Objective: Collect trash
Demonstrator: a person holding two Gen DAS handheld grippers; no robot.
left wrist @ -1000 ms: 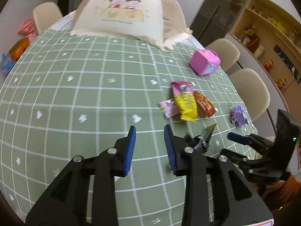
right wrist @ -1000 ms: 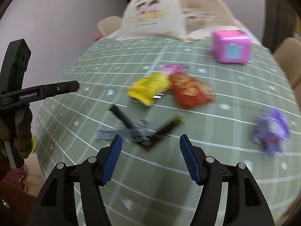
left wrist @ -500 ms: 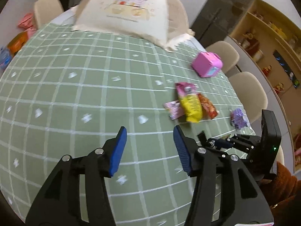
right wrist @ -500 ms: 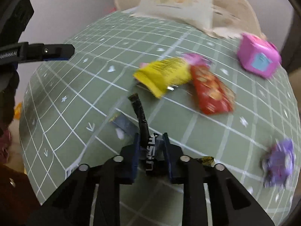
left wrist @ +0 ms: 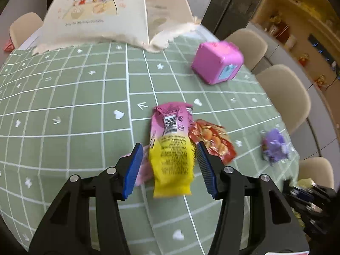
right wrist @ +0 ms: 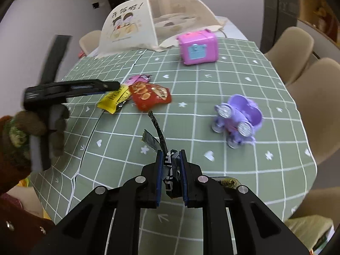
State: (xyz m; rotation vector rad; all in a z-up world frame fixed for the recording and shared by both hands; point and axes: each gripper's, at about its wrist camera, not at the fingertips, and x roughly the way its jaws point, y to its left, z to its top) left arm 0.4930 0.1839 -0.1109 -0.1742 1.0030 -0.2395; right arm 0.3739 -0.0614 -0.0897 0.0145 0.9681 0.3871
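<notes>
My left gripper (left wrist: pixel 170 167) is open, its blue pads on either side of a yellow and pink wrapper (left wrist: pixel 171 146) lying on the green checked tablecloth (left wrist: pixel 74 116). A red snack wrapper (left wrist: pixel 212 142) lies just right of it and a pale pink wrapper (left wrist: pixel 142 170) just left. My right gripper (right wrist: pixel 171 176) is shut on a black crumpled wrapper (right wrist: pixel 162 146) and holds it above the cloth near the table's front edge. In the right wrist view the left gripper (right wrist: pixel 102 86) reaches over the yellow wrapper (right wrist: pixel 113 99) and red wrapper (right wrist: pixel 149 95).
A pink toy box (left wrist: pixel 216 63) (right wrist: pixel 198 46) stands at the far right of the table. A purple toy car (right wrist: pixel 238 121) (left wrist: pixel 275 147) sits near the right edge. A cream mesh food cover (left wrist: pixel 102 14) stands at the back. Beige chairs (left wrist: pixel 282 93) ring the table.
My left gripper has moved forward and right until it straddles the yellow wrapper. My right gripper has lifted the black wrapper off the cloth and drawn it back.
</notes>
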